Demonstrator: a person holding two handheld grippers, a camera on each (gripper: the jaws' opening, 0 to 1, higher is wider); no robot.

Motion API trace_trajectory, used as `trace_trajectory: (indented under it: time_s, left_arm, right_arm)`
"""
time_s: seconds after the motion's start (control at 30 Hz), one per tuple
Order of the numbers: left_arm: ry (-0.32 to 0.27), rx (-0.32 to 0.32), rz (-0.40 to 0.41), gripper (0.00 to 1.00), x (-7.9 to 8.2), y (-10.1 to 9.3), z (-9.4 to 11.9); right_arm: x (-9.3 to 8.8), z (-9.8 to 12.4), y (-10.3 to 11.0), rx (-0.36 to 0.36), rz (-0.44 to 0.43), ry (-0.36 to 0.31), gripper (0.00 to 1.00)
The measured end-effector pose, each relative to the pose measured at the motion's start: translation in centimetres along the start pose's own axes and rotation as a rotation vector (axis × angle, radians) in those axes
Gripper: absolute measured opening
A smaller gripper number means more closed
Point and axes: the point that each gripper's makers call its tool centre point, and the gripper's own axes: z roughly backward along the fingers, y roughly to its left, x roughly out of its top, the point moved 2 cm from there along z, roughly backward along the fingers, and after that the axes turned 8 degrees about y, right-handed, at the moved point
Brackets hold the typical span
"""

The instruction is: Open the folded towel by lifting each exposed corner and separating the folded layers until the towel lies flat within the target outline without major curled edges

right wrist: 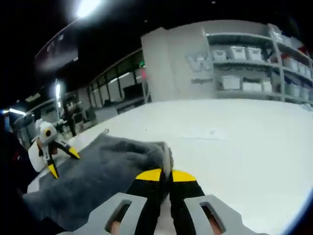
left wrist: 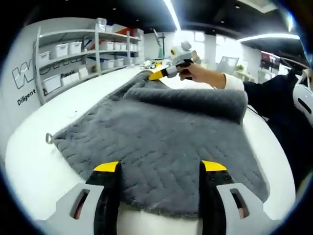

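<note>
— Towel [left wrist: 161,147]?
— Grey, half-folded on the white table [left wrist: 88,93]; storage shelves [left wrist: 83,54] far behind.
— Claws?
— Left gripper [left wrist: 160,166] gapes wide, empty, over the near edge; right gripper [right wrist: 165,175] pinches the towel's fold.

The towel [left wrist: 161,142] lies on the desk [left wrist: 93,98]. The left claw [left wrist: 159,169] sits over its near edge; the right claw [left wrist: 159,74] pinches its far edge. Shelves [left wrist: 88,54] stand beyond the desk, far left.
</note>
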Motion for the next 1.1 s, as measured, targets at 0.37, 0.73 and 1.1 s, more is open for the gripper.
trace_trajectory:
  time_s: [0.37, 0.73, 1.1]
  left_arm:
    - [-0.011, -0.003, 0.004, 0.64, 0.2, -1.0, -0.4]
    - [-0.023, -0.006, 0.004, 0.64, 0.1, -1.3, -0.5]
    - [-0.034, -0.008, 0.003, 0.64, 0.0, -1.8, -0.5]
  right_arm:
    - [-0.9, -0.5, -1.3, -0.057, 0.06, 0.036, 0.0]
    - [-0.8, -1.3, -2.2, -0.162, 0.265, 0.017, 0.0]
    - [-0.2, -2.1, -3.2, -0.211, 0.402, -0.025, 0.0]
